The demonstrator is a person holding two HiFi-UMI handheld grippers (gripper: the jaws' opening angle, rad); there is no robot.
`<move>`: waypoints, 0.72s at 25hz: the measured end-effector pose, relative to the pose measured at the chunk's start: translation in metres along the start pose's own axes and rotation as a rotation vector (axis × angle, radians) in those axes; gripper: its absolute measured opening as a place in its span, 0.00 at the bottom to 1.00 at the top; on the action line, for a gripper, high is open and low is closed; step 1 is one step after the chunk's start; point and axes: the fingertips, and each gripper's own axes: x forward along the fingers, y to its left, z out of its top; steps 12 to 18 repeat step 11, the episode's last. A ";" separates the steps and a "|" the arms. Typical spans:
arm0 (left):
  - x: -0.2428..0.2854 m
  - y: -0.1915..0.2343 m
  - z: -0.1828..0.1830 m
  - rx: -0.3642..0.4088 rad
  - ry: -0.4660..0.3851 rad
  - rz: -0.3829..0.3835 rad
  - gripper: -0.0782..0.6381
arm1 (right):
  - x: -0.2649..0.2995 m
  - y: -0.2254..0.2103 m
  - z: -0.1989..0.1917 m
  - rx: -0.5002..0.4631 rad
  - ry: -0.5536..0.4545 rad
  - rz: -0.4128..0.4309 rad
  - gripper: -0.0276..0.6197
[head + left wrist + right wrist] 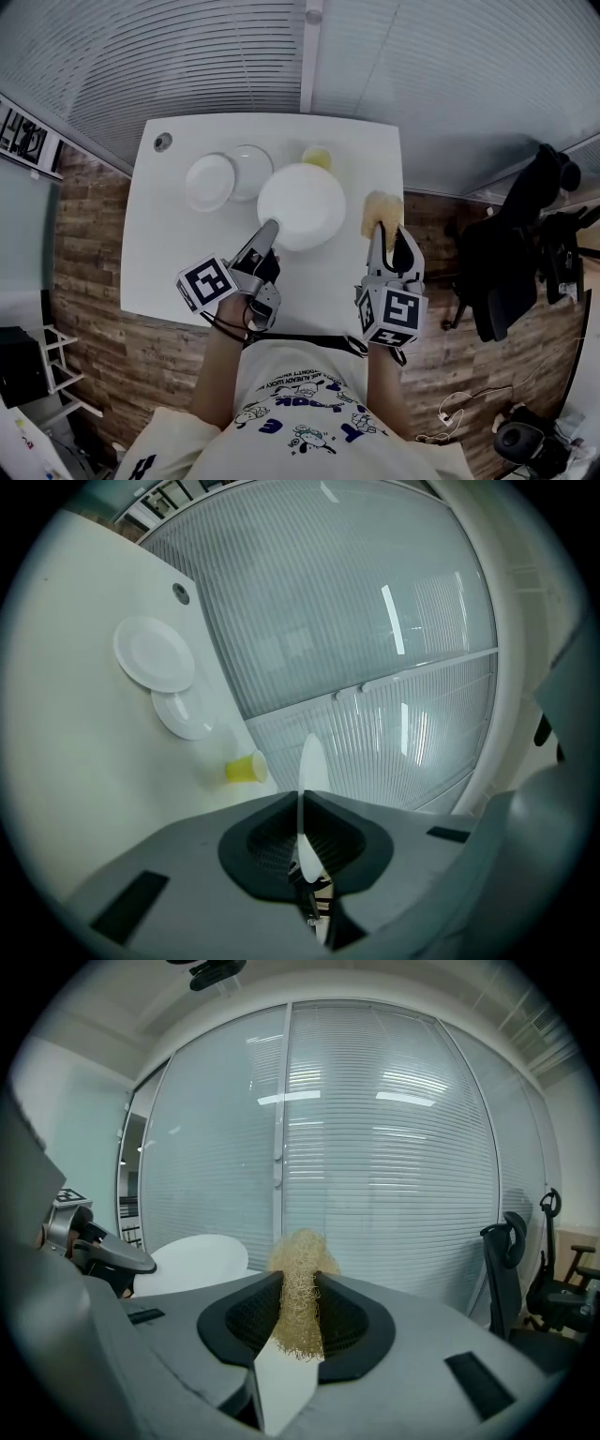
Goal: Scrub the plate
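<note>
Light is even, cool and fairly bright in all three views, and colours look washed out. In the head view the white table (pixel 150 272) and the plate (pixel 302 206) come close to blowing out, and shadows on the tabletop are faint and soft. The floor (pixel 94 309) at that view's sides is dimmer. Wide-angle lenses bow the window blinds (pixel 394 1147) and every straight edge, and both gripper views fade to black at their corners. Bright streaks of glare lie across the blinds. The nearest foreground is soft, while the scrubber (pixel 298 1302) shows crisp fibres.
</note>
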 end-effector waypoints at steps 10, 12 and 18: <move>0.003 -0.003 0.002 -0.001 -0.003 -0.019 0.15 | 0.001 -0.003 0.000 0.008 0.004 -0.005 0.18; 0.003 -0.003 0.002 0.000 -0.003 -0.019 0.15 | 0.001 -0.003 0.001 0.009 0.004 -0.005 0.18; 0.003 -0.003 0.002 0.000 -0.003 -0.019 0.15 | 0.001 -0.003 0.001 0.009 0.004 -0.005 0.18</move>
